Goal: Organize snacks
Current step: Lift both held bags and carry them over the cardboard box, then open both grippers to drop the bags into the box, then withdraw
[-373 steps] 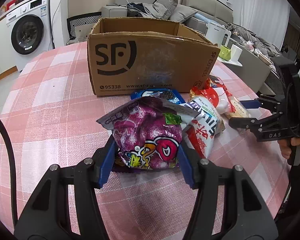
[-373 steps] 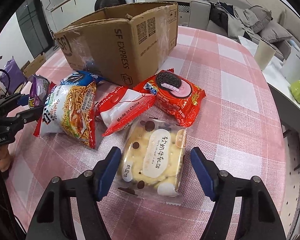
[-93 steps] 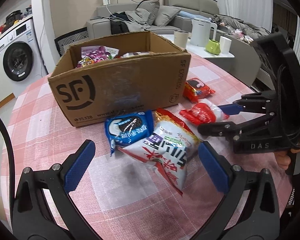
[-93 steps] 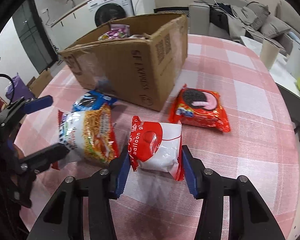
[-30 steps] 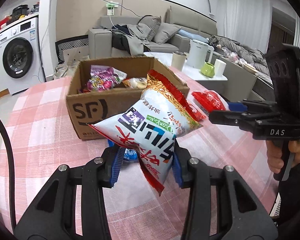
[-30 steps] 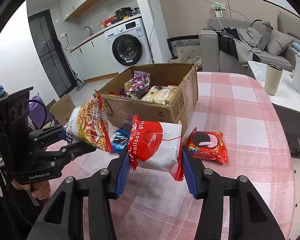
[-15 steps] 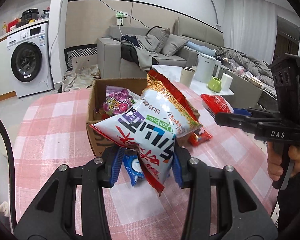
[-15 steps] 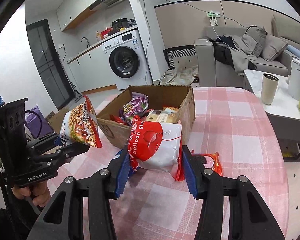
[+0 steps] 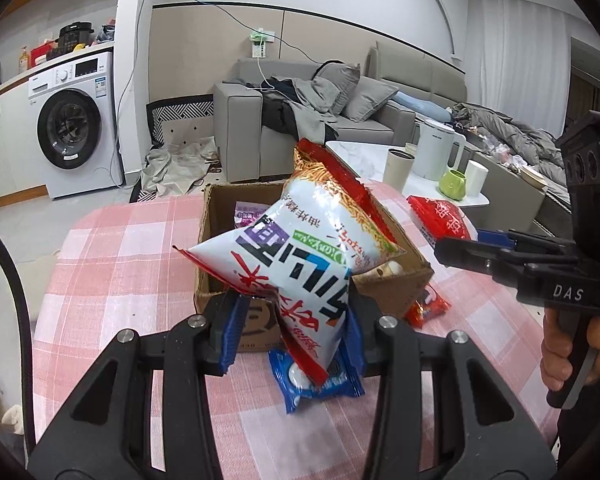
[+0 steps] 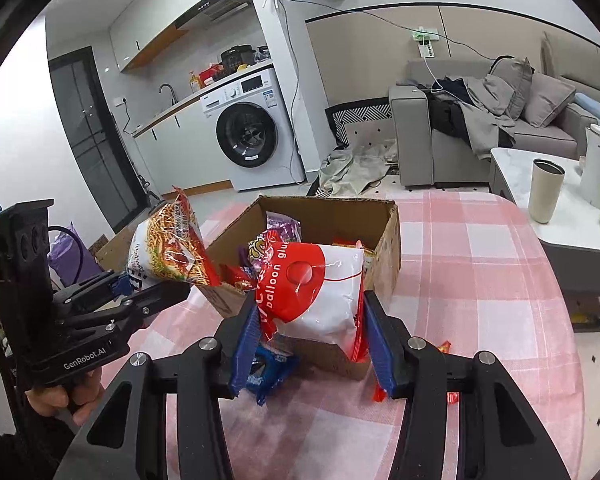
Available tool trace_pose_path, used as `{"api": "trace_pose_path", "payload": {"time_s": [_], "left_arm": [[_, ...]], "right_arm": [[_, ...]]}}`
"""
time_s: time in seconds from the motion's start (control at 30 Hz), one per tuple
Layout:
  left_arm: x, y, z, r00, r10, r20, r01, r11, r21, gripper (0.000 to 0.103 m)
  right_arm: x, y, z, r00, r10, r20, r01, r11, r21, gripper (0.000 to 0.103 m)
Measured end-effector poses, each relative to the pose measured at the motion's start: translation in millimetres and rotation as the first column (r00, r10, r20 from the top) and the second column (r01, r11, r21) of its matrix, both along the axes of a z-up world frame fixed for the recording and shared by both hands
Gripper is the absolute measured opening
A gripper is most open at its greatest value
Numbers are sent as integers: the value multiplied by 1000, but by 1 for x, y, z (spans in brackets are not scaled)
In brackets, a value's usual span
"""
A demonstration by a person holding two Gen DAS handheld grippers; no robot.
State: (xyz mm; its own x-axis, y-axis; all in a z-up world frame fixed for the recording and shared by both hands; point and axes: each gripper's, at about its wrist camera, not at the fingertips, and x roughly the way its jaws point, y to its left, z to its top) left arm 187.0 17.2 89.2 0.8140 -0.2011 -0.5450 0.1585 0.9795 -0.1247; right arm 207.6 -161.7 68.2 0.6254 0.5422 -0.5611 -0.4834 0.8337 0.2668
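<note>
- The left gripper [image 9: 289, 334] pinched the noodle bag [image 9: 295, 256] by its lower end, held in the air before the box [image 10: 328, 216].
- The right gripper [image 10: 306, 330] pinched the red-and-white bag [image 10: 316, 292], also short of the box.
- Both grips sat low on puffy, slick bags; a jolt could let one slip.
- Released too early, a bag might land on the desk [image 10: 480, 264] beside the blue pack [image 9: 320, 384].
- Two bags entering together could collide at the rim.

Black two-finger grippers with blue pads

The left gripper [image 9: 291, 344] shows silver screws; beside it, the right gripper [image 9: 456, 246] reads "DAS" in white, a dark sleeve [image 9: 592, 424] below.
</note>
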Motion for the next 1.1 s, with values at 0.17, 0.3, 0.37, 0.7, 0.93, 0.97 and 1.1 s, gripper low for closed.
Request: {"api": "trace_pose_path", "payload": {"time_s": [0.17, 0.3, 0.37, 0.7, 0.93, 0.97, 1.1], "left_arm": [[19, -4, -2, 1000, 11, -1, -11, 1000, 15, 39], [35, -7, -5, 1000, 20, -8, -19, 1000, 22, 39], [41, -7, -7, 1000, 25, -10, -25, 999, 30, 39], [69, -4, -26, 998, 55, -37, -53, 998, 44, 39], [86, -5, -37, 996, 75, -38, -72, 994, 82, 39], [88, -5, -38, 996, 77, -39, -73, 994, 83, 39], [98, -6, -40, 996, 80, -46, -76, 994, 83, 40]], "right_arm": [[12, 5, 0, 1000, -16, -3, 16, 1000, 9, 50], [19, 11, -2, 1000, -23, -7, 23, 1000, 8, 50], [23, 12, -3, 1000, -24, -13, 25, 1000, 10, 50], [34, 26, -11, 999, -31, -23, 31, 1000, -6, 50], [43, 35, -18, 999, -35, -34, 34, 999, -29, 50], [44, 36, -19, 999, -37, -34, 35, 999, -31, 50], [44, 41, -20, 999, -43, -25, 41, 998, -45, 50]]}}
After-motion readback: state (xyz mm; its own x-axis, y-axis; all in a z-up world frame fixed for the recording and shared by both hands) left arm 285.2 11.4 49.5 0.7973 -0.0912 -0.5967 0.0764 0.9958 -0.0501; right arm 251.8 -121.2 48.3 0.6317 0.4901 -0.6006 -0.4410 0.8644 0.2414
